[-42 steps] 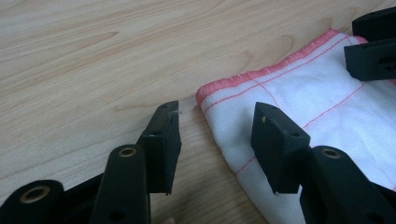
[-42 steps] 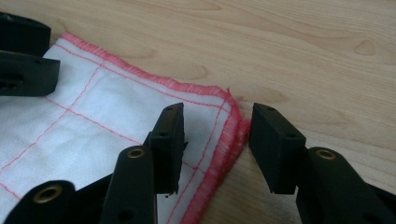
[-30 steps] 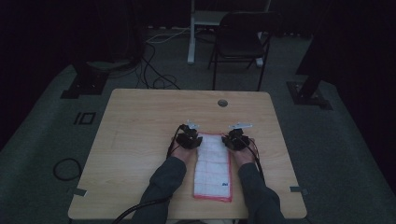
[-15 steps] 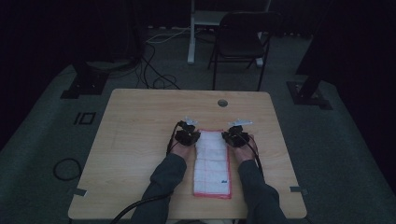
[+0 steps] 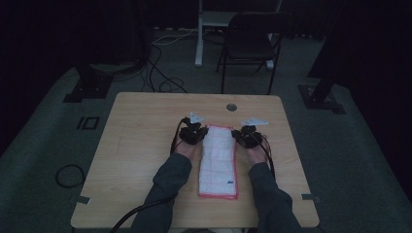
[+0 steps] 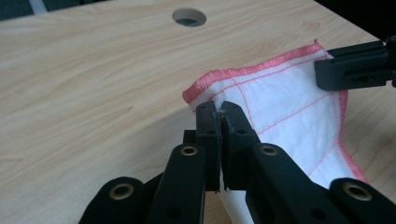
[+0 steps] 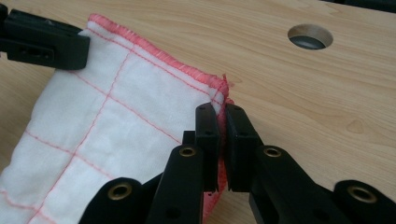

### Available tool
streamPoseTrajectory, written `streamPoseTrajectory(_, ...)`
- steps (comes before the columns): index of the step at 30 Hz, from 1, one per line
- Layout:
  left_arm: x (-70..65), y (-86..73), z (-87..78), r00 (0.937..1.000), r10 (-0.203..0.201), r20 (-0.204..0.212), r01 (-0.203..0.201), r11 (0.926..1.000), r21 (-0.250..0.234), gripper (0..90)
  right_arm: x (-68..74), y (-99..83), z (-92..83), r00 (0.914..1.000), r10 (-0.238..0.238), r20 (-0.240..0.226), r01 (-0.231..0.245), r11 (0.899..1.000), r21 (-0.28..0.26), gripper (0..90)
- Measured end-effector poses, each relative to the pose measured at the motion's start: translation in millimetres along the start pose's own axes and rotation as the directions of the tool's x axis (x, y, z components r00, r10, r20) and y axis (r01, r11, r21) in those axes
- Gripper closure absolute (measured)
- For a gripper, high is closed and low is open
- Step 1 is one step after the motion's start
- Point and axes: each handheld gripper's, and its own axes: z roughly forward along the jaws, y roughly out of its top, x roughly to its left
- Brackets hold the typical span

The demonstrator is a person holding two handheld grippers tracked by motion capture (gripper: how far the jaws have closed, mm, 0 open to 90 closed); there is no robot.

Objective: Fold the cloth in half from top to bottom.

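Two far corners of the white, red-edged folded cloth [image 5: 218,160] on the pale wooden table [image 5: 141,145] are pinched, one in our left gripper [image 6: 219,108], one in our right gripper [image 7: 221,111] (jaws just closing). Next, we judge, lift evenly and fold toward us.

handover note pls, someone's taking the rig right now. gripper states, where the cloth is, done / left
Left gripper: shut on the far left corner of the white cloth with red stitched grid and red hem.
Right gripper: shut on the far right corner.
Cloth: a long folded strip in the middle of the light wooden table, between the hands; its far end is lifted slightly off the table, the near end lies flat.
Done: both far corners pinched.
Left: probably bring the far edge toward the near edge for the next fold, then release.
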Motion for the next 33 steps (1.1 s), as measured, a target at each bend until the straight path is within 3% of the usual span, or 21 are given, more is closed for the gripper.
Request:
streamPoseTrajectory(6, -2.3, -4.1, -8.3, 0.9997, 0.015, 0.020, -0.015, 0.9998, -0.013, 87.7, 0.9, -5.7, -10.7, 0.9985, 0.027, -0.049, -0.028, 0.999, -0.029, 86.2)
streamPoseTrajectory(14, -8.9, -7.7, -21.9, 0.9988, 0.031, 0.039, -0.030, 0.9991, -0.029, 87.6, 5.8, -10.9, -20.9, 0.9975, 0.018, -0.068, -0.022, 0.998, -0.055, 86.2)
streamPoseTrajectory(31, -18.3, -23.2, -46.7, 0.9961, 0.002, 0.088, 0.004, 0.9978, -0.066, 87.6, 20.4, -21.8, -46.9, 0.9952, -0.024, -0.095, 0.015, 0.995, -0.100, 86.2)
streamPoseTrajectory(33, -20.2, -24.2, -50.1, 0.9955, 0.004, 0.094, 0.002, 0.9976, -0.069, 87.6, 21.3, -24.3, -51.6, 0.9946, -0.014, -0.102, 0.002, 0.994, -0.114, 86.2)
